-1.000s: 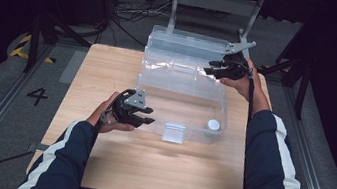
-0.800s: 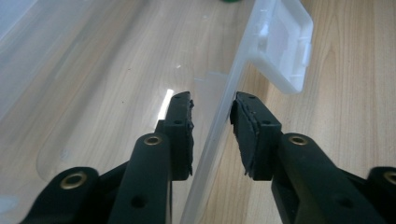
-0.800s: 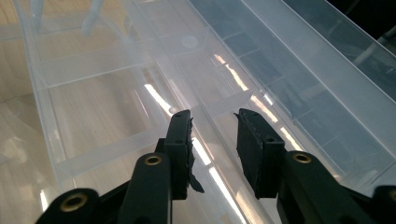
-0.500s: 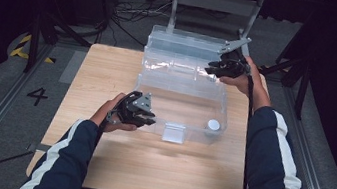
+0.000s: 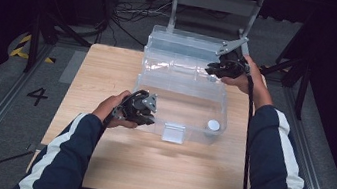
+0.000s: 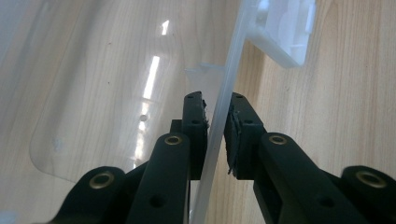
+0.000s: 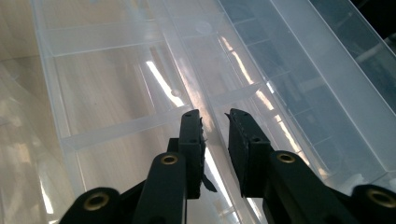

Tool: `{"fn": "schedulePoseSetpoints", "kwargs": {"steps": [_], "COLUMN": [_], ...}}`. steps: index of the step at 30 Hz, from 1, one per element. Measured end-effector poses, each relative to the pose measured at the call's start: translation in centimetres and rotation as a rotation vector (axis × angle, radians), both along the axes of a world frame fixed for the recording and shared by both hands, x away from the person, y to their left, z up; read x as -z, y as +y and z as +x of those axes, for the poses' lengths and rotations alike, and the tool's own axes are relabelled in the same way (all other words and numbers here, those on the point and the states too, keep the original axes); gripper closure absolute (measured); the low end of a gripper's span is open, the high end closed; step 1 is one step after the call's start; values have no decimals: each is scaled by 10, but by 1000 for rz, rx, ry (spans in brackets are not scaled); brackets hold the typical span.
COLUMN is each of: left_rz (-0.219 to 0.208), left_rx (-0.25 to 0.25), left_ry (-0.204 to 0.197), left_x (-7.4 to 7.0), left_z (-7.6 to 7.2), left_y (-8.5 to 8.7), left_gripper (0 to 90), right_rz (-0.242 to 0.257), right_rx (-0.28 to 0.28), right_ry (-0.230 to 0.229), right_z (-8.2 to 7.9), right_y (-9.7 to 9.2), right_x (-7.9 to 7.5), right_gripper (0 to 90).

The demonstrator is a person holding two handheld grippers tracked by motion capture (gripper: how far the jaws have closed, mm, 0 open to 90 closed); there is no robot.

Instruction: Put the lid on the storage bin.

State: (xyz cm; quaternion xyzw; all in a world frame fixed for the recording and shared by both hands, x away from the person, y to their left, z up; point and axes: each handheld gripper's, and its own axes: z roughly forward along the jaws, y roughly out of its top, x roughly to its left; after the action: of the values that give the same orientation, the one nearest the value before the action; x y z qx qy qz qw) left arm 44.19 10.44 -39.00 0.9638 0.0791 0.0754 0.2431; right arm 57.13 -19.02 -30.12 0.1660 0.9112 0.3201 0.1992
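Note:
A clear plastic compartment box (image 5: pixel 184 83) lies open on the wooden table (image 5: pixel 145 167), its lid (image 5: pixel 184 41) folded back. My left gripper (image 5: pixel 149 115) is at the box's front left corner. In the left gripper view its jaws (image 6: pixel 215 100) have just been closing and now pinch the thin clear front wall (image 6: pixel 233 56). My right gripper (image 5: pixel 211 70) hovers at the back right, over the hinge line. Its jaws (image 7: pixel 212 114) have just been closing too, and they straddle the ridge between tray and lid (image 7: pixel 196 79) with a gap still showing.
A white latch (image 5: pixel 173 132) hangs on the box's front wall, also seen as the latch (image 6: pixel 285 28). A small white round piece (image 5: pixel 213 125) lies inside at the front right. A metal frame (image 5: pixel 215 3) stands behind the table. Bare wood lies in front of the box.
The left gripper has rolled a little and edged onto the box's front corner. The right hand has hardly shifted.

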Motion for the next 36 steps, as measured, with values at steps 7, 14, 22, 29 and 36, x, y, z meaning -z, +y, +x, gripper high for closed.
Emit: {"fn": "schedulePoseSetpoints", "kwargs": {"steps": [7, 14, 22, 29, 36], "left_rz": [-10, -10, -35, -24, -18], "left_rx": [5, -1, -9, -21, -23], "left_ry": [13, 10, -11, -6, -10], "left_x": [2, 2, 6, 7, 7], "left_z": [1, 1, -2, -2, -3], "left_y": [1, 1, 2, -1, -2], "left_gripper": [804, 803, 794, 785, 779], "right_rz": [-49, -81, -93, -106, -105], "right_rx": [-27, -55, -83, -113, -112], "right_ry": [-19, -37, -58, -66, -64], "right_z": [-4, -6, -9, -13, -17], "right_y": [3, 6, 7, 8, 10], "right_x": [-3, -4, -5, -8, -10], "right_gripper": [798, 825, 850, 864, 864]}}
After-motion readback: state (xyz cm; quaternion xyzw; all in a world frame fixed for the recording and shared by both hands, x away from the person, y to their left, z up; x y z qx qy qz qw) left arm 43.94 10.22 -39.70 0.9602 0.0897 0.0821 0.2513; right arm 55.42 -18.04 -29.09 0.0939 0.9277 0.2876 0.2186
